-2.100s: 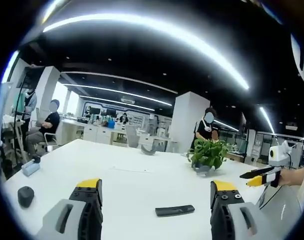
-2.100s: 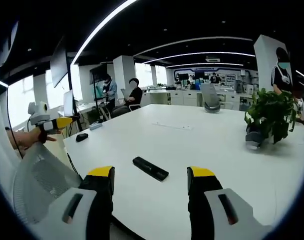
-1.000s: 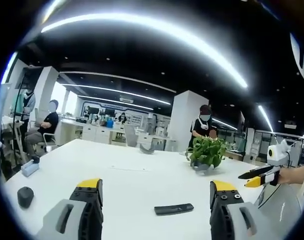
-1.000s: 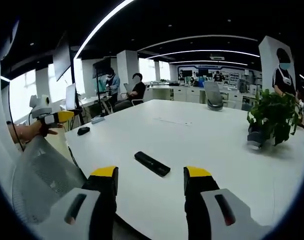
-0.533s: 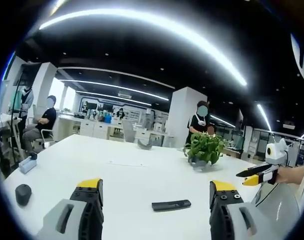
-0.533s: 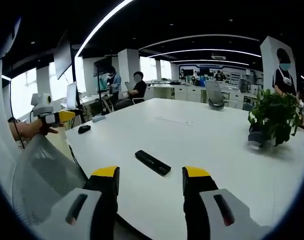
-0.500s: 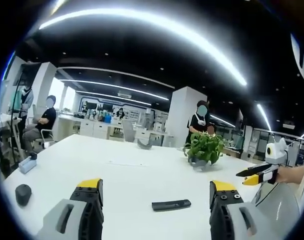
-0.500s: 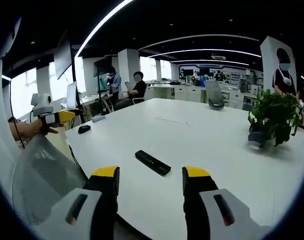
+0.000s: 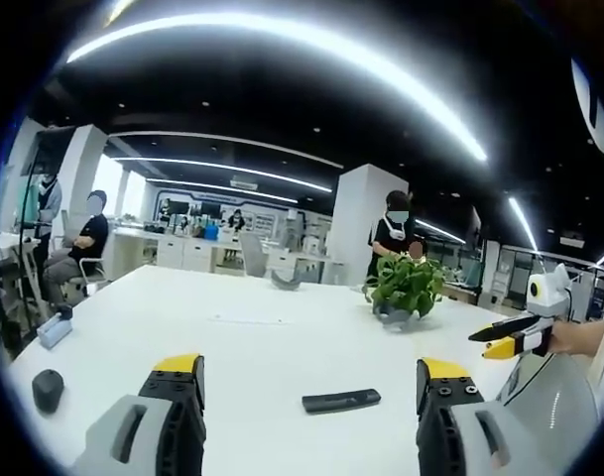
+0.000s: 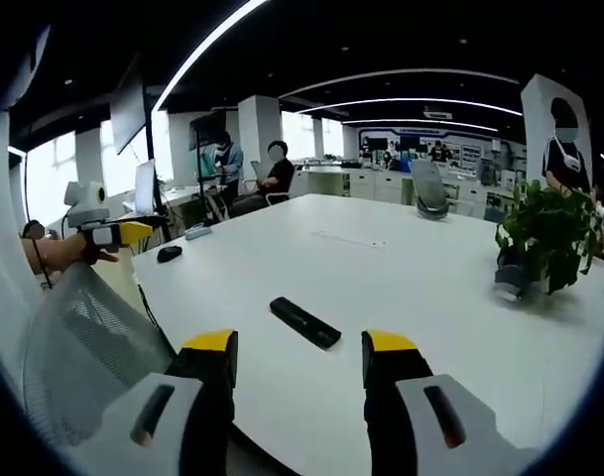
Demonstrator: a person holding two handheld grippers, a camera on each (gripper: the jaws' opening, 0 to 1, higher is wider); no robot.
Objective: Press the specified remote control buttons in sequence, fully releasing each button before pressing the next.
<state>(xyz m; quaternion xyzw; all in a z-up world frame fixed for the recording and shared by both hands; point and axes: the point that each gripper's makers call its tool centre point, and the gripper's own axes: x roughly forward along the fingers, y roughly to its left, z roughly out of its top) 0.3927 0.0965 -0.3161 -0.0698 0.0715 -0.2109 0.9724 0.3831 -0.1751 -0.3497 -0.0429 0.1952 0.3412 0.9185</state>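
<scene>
Black remote control [image 9: 341, 401] lying flat on the white table [image 9: 262, 342] at lower centre of both views, we are holding the left gripper [image 9: 306, 382] and right gripper [image 10: 297, 352] above it, jaws gaping wide and gripping nothing, potted plant [image 10: 544, 238] sitting at right.

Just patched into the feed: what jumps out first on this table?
A black remote control lies flat and alone on the white table, just ahead of the open right claw. A potted plant stands toward the table's far right side. The left claw is open too, short of the remote.
</scene>
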